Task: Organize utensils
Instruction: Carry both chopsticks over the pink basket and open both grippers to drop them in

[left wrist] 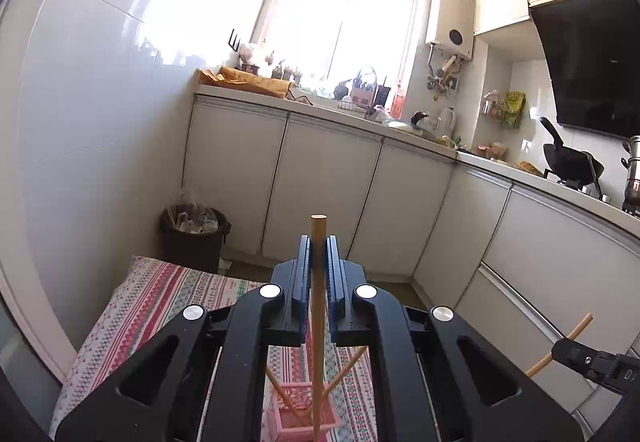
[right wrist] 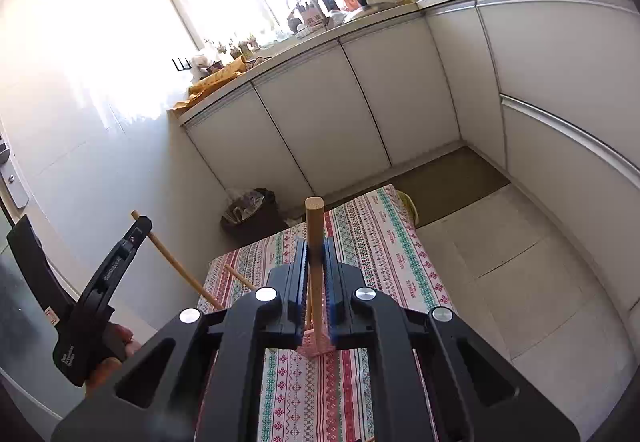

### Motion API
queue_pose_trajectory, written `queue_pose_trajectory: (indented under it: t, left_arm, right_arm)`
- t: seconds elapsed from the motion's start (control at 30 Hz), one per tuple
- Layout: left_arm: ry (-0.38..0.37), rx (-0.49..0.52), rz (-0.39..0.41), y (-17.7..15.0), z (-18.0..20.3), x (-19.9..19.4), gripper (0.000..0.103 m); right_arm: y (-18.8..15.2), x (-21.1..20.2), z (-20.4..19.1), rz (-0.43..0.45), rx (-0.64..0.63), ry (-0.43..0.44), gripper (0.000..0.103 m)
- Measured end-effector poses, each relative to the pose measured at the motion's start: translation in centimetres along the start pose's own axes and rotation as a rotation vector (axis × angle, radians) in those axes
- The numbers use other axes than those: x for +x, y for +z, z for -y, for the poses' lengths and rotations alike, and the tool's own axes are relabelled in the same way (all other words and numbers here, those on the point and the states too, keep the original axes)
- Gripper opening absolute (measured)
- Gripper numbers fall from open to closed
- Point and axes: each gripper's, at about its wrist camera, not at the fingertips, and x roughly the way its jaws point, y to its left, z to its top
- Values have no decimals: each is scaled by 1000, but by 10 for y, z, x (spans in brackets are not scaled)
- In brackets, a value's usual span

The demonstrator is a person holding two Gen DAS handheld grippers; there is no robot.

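Hidden or cut off: the lower end of the chopstick (left wrist: 319,322) in the left gripper (left wrist: 319,254) runs off the bottom edge of the left wrist view, so I cannot see where it ends. The pink basket (left wrist: 296,414) is cut by the same edge and half covered by the gripper body. In the right wrist view only a corner of that basket shows between the fingers.
Hard to make out: the things along the counter (left wrist: 336,114) under the window (left wrist: 340,14) are washed out by glare. The contents of the dark bin (left wrist: 194,238) by the wall are unclear.
Left gripper: jaws nearly closed, pinching one pale wooden chopstick that stands upright, its blunt round top poking just above the fingertips.
Right gripper (right wrist: 316,258): jaws likewise almost shut, clamped on a second chopstick (right wrist: 314,242), upright with a slight lean, its flat round end above the tips.
Each seen from the other: in the right wrist view the left gripper is at the left, a hand (right wrist: 108,358) around its handle. In the left wrist view the right gripper shows at the lower right edge, its stick slanting.
Chopsticks' look: plain light wood, round, smooth, unmarked.
Basket: pink, square, with latticed walls, standing on the patterned tablecloth (right wrist: 380,242). Two more chopsticks (left wrist: 348,368) lean out of it at angles.
Where things are: both held sticks hang above the cloth, over the basket and clear of it.
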Motion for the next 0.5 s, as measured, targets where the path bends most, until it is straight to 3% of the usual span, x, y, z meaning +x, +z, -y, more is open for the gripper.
queue_pose_trajectory:
  t: [0.2,0.3,0.33,0.4,0.47,0.5]
  left_arm:
    - [17,13,61,-16,-10,29,6]
    - [10,13,29,-33,-17,37,10]
    - [15,8,23,-36,-20,36,17]
    - [39,-23,43,-39,-30,21,65]
    - [53,-56,102,-32,-41,-5,78]
    - [66,-58,124,-26,-45,-18,80]
  right_arm:
    - [7,25,-6,9,-12,17,8]
    - [7,36,-14,1,-20,29,8]
    - [6,39,-17,3,-28,30,8]
    - [4,44,-24,8,-51,21,8]
    - [4,46,-30,12,-68,23,8]
    - [4,47,-34,17,-80,19,8]
